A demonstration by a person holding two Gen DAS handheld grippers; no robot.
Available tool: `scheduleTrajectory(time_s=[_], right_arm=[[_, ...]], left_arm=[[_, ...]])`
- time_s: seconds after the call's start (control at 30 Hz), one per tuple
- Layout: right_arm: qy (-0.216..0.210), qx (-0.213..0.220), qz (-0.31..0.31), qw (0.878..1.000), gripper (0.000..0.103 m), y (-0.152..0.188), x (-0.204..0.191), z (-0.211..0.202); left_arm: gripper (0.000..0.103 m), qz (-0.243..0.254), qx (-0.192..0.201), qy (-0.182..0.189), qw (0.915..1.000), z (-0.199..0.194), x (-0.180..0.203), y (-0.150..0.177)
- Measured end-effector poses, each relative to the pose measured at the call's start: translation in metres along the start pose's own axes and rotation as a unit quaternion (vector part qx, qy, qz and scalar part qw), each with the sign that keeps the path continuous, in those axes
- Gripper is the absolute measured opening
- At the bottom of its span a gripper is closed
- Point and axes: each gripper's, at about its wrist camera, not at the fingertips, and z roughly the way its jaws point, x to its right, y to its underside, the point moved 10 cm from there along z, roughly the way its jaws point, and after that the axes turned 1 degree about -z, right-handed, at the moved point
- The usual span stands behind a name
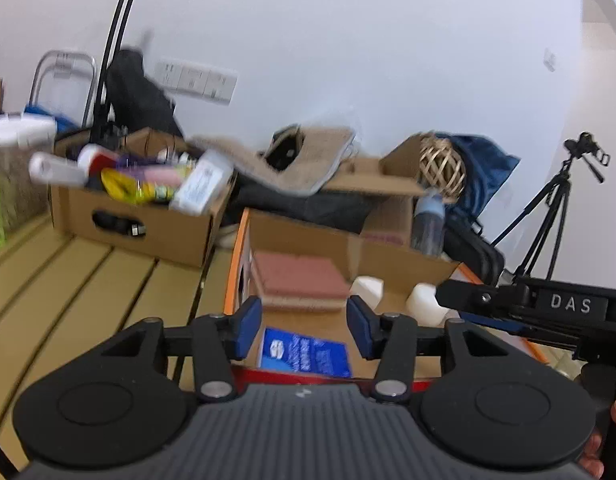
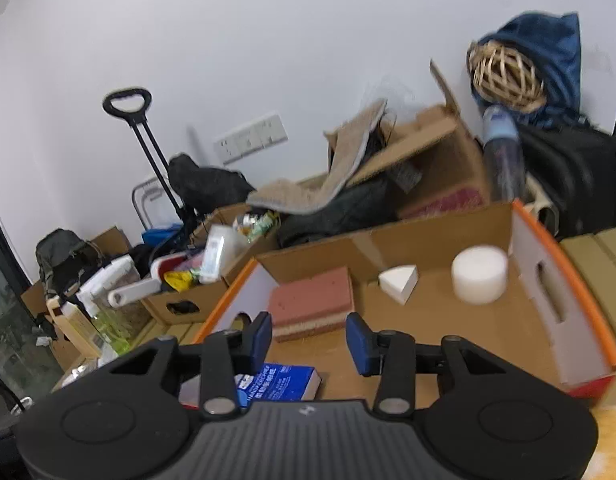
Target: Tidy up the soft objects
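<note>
Both grippers, left gripper and right gripper, hang released and empty over the near edge of the box. Pink sponge sits inside at far left; grabbing it looks next.

Tripod by wall, wicker ball on blue cloth, trolley handle

the left claw hangs empty, jaws apart, over the orange-rimmed box holding a pink sponge.
</note>
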Motion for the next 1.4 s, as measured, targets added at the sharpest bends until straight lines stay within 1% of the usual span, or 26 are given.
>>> scheduleTrajectory(time_s=[0.03,0.13,0.2,0.27,0.37,0.43,0.53,0.6,0.67,0.73,0.83,0.9,0.97,1.07,1.17,1.2,1.23,1.3,1.37,1.4], right_arm=[[0.001,0.004,-0.004,1.0,0.048,-0.002,-0.001,-0.008],[0.006,0.032,-0.036,0.999,0.055,-0.002,-0.009,-0.047],[0.017,0.057,-0.063,0.996,0.061,0.005,-0.01,-0.075],[0.048,0.095,-0.102,0.989,0.061,0.02,-0.005,-0.109],[0.077,0.126,-0.141,0.979,0.064,0.044,0.003,-0.153],[0.084,0.138,-0.144,0.976,0.066,0.057,0.008,-0.173],[0.088,0.138,-0.125,0.979,0.068,0.082,0.018,-0.2],[0.09,0.128,-0.119,0.981,0.068,0.098,0.022,-0.213],[0.096,0.121,-0.115,0.981,0.069,0.11,0.023,-0.226],[0.091,0.122,-0.116,0.982,0.071,0.12,0.02,-0.238],[0.088,0.117,-0.119,0.982,0.076,0.137,0.017,-0.248],[0.101,0.102,-0.121,0.982,0.076,0.144,0.019,-0.246],[0.109,0.098,-0.12,0.982,0.076,0.143,0.021,-0.246],[0.11,0.102,-0.11,0.983,0.076,0.14,0.027,-0.25],[0.109,0.109,-0.097,0.983,0.076,0.138,0.037,-0.253],[0.104,0.111,-0.087,0.984,0.075,0.136,0.044,-0.251],[0.109,0.106,-0.076,0.985,0.074,0.133,0.053,-0.246],[0.125,0.085,-0.057,0.987,0.074,0.123,0.068,-0.236],[0.116,0.082,-0.051,0.989,0.073,0.104,0.077,-0.226],[0.115,0.083,-0.052,0.989,0.073,0.094,0.081,-0.22]], left_arm=[[0.058,0.008,0.015,0.002,0.9999,-0.012,0.004,-0.005],[0.069,0.037,0.052,0.002,0.998,-0.049,0.016,-0.012],[0.073,0.056,0.07,0.001,0.996,-0.075,0.023,-0.007],[0.074,0.063,0.075,0.003,0.9952,-0.096,0.027,0.003],[0.075,0.066,0.069,0.021,0.9953,-0.123,0.036,0.036],[0.076,0.08,0.06,0.029,0.9946,-0.136,0.045,0.058],[0.078,0.088,0.046,0.037,0.9944,-0.154,0.055,0.086],[0.081,0.079,0.041,0.042,0.9951,-0.164,0.057,0.098],[0.081,0.076,0.034,0.044,0.9955,-0.174,0.06,0.11],[0.082,0.073,0.03,0.048,0.9957,-0.182,0.062,0.121],[0.082,0.071,0.014,0.045,0.9964,-0.184,0.061,0.134],[0.082,0.08,0.007,0.042,0.9959,-0.185,0.063,0.137],[0.082,0.084,0.009,0.045,0.9954,-0.187,0.066,0.136],[0.082,0.086,0.011,0.053,0.9948,-0.188,0.071,0.136],[0.082,0.1,0.017,0.063,0.9928,-0.178,0.08,0.143],[0.077,0.096,0.007,0.059,0.9936,-0.17,0.083,0.143],[0.072,0.087,-0.011,0.059,0.9944,-0.161,0.088,0.14],[0.073,0.078,-0.023,0.097,0.9919,-0.149,0.109,0.124],[0.073,0.079,-0.033,0.128,0.9881,-0.129,0.132,0.106],[0.072,0.075,-0.042,0.136,0.987,-0.114,0.141,0.099]])
